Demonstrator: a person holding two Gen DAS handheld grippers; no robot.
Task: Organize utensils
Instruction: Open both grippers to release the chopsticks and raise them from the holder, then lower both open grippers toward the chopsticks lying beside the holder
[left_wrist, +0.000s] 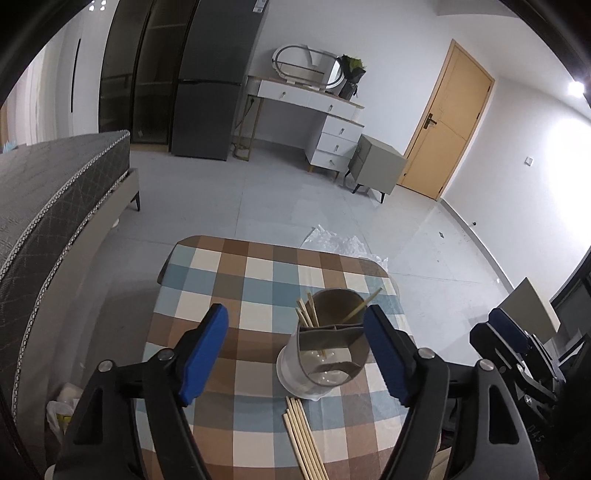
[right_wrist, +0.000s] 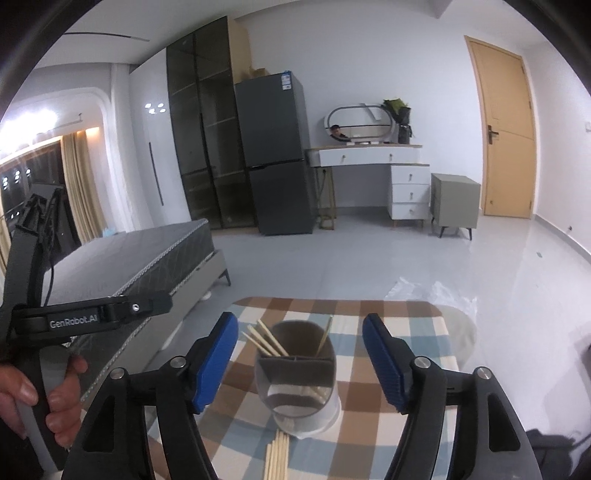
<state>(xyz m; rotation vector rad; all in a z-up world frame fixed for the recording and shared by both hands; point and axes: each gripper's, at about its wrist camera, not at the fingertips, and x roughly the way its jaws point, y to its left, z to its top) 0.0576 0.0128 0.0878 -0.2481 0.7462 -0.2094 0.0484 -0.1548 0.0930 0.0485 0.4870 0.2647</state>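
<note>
A cylindrical holder (left_wrist: 325, 350), grey with inner dividers and a white base, stands upright on the checked-cloth surface (left_wrist: 207, 280). Thin wooden chopsticks (left_wrist: 306, 314) lean upward in its compartments. More loose chopsticks (left_wrist: 304, 439) lie flat in front, pointing toward the holder. The left tool (left_wrist: 295, 354) and right tool (right_wrist: 299, 363) gape wide, empty, with the holder beyond their blue pads.

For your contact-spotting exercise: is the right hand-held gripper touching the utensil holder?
Apart. In the right wrist view the right hand-held gripper stands open, with checked tablecloth visible between each pad and the utensil holder.
</note>
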